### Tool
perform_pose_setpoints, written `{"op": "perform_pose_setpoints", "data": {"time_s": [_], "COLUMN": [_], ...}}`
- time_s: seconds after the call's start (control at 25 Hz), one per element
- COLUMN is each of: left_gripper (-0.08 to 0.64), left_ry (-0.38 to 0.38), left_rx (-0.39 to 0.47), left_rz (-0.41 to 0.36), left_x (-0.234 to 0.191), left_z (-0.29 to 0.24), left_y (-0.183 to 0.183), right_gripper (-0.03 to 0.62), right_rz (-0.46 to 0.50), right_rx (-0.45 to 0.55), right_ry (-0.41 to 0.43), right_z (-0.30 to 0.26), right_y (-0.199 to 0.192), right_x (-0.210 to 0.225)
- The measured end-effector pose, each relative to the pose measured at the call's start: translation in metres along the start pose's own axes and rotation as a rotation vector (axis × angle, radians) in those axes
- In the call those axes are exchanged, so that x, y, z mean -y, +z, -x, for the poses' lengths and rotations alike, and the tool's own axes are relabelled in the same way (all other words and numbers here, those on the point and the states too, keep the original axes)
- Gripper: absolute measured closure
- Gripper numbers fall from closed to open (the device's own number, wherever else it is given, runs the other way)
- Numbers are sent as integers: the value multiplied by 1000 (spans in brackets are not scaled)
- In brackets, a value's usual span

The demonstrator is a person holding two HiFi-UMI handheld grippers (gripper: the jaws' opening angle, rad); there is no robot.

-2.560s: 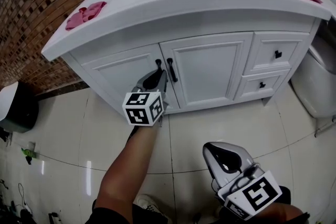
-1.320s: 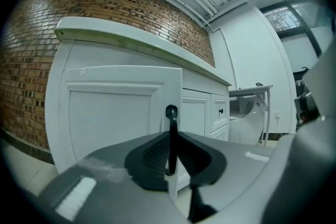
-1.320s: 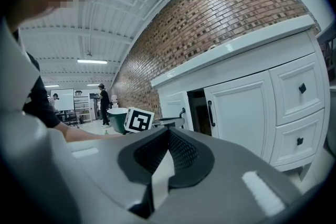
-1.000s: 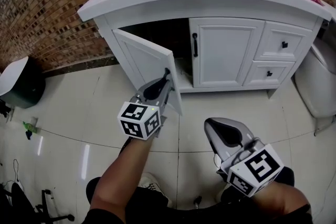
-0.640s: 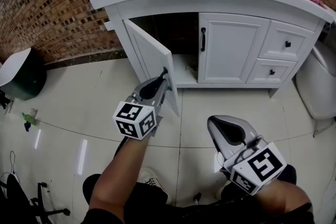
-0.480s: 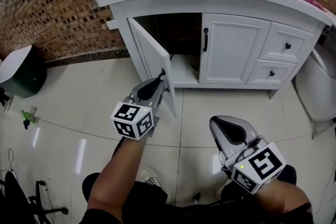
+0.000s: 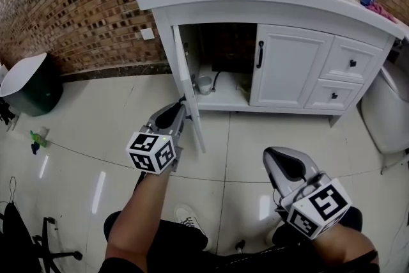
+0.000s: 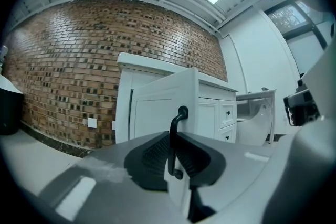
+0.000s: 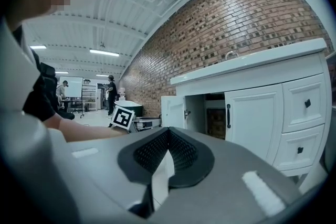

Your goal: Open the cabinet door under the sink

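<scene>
The left gripper (image 7: 179, 106) pinches the black door handle (image 8: 176, 136), its jaws having just been closing further with the bar between the pads. The white cabinet door (image 8: 155, 110) stands straight ahead of that gripper, swung wide from the vanity (image 7: 291, 64) beyond it. The right gripper (image 9: 167, 144) hangs low and apart, jaws pressed together on nothing. The opening looks nearly complete. To finish well, the pull should likely follow the door's arc around its hinge, wrist turning with it, grip firm but not twisting the bar, easing off before the hinge's limit. The handle's long axis runs upright; the door stands upright too, free edge pointing back toward the gripper, panelled face to its left.
</scene>
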State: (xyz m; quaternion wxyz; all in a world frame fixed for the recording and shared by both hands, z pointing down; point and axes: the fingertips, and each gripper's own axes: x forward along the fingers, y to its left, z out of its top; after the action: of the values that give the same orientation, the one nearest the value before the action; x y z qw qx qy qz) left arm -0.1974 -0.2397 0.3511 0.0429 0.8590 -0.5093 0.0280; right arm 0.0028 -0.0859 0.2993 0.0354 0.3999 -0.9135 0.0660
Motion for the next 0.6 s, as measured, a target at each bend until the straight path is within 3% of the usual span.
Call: {"op": "perform_pose_setpoints", "data": {"time_s": [0.28,0.6], "left_gripper": [532,535], "left_ry": [119,146], "left_rx": [2,18], "left_rz": [12,6], "left_x": [-49,-72], "left_z": [29,39], "left_y": [-1,0], "right_gripper": [584,584], "right_rz": [-20,-13], "right_rx": [-14,-17], "right_ry": [-11,-41], "right_z": [3,10], "right_y": [-8,-10], "right_x": [-9,-12]}}
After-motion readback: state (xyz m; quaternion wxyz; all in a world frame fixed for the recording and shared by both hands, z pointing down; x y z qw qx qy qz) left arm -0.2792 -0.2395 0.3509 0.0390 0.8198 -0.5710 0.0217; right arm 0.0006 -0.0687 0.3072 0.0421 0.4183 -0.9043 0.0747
